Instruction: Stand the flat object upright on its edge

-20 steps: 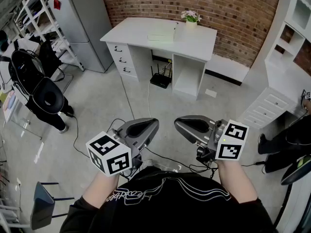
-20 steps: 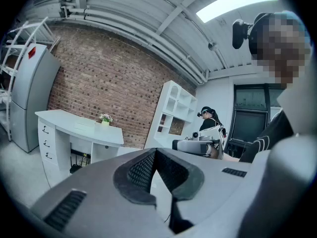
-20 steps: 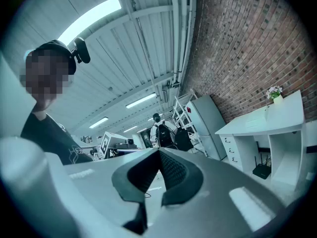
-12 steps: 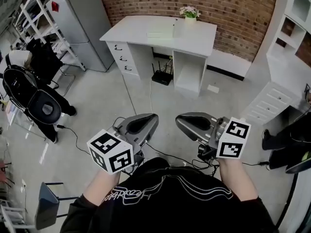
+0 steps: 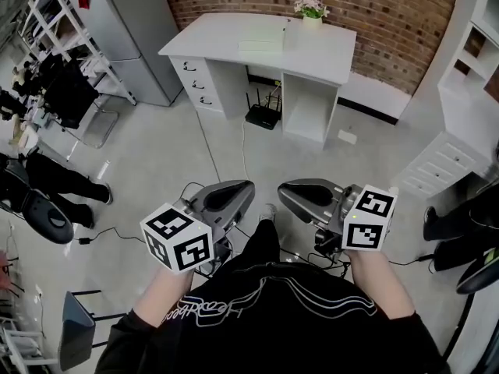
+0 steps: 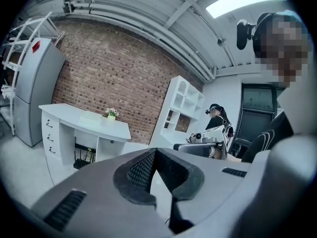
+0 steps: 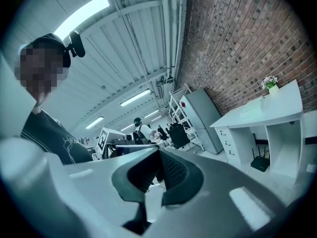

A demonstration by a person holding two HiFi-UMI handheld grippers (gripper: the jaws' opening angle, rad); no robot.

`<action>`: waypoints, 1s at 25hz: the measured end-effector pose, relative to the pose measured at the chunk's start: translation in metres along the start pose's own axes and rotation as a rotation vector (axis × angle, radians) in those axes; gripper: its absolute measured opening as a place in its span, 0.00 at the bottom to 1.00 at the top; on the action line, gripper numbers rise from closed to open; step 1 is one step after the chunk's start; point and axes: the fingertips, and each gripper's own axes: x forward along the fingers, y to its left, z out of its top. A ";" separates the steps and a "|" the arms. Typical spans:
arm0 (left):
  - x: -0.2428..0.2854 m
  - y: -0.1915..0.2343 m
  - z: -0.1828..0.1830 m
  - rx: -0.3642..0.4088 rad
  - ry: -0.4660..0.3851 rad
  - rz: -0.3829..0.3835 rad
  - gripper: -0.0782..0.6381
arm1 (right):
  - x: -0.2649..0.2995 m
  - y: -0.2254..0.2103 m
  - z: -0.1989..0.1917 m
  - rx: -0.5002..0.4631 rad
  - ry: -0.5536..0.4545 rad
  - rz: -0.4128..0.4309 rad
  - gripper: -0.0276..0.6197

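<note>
Standing well back from the white two-pedestal desk (image 5: 327, 57) against the brick wall, the person carries the grey left gripper (image 5: 249, 186) and the grey right gripper (image 5: 282, 190) side by side at chest height, far from the desk. Both gripper views show the ribbed black pads pressed tip to tip with nothing between them, so each tool is closed and empty. The task's thing, a pale flat rectangular slab (image 5: 260, 46), lies flat on the desk top, near the small pot of flowers (image 5: 311, 9) at the desk's back edge. Over the last moments the desk has shifted a little in the head view. A light shoe (image 5: 267, 211) has also come into sight on the floor in front of the desk, while the grippers have kept their pose against the body. That looks like a step toward the desk: the approach is under way, the slab is untouched, and the jaws must open before any grasp.
</note>
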 end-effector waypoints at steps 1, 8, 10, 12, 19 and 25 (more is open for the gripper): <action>0.004 0.007 0.002 -0.011 -0.005 -0.007 0.11 | 0.004 -0.008 0.001 0.006 0.001 -0.004 0.05; 0.061 0.080 0.041 -0.032 -0.013 -0.043 0.11 | 0.035 -0.094 0.036 0.022 -0.009 -0.055 0.05; 0.080 0.111 0.052 -0.043 -0.003 -0.049 0.11 | 0.047 -0.128 0.046 0.046 -0.015 -0.077 0.05; 0.102 0.143 0.061 -0.070 0.018 -0.060 0.11 | 0.062 -0.163 0.053 0.085 -0.016 -0.095 0.05; 0.173 0.258 0.094 -0.160 0.068 -0.079 0.11 | 0.127 -0.279 0.075 0.166 0.062 -0.130 0.05; 0.216 0.331 0.125 -0.202 0.058 -0.097 0.11 | 0.153 -0.348 0.111 0.171 0.070 -0.175 0.05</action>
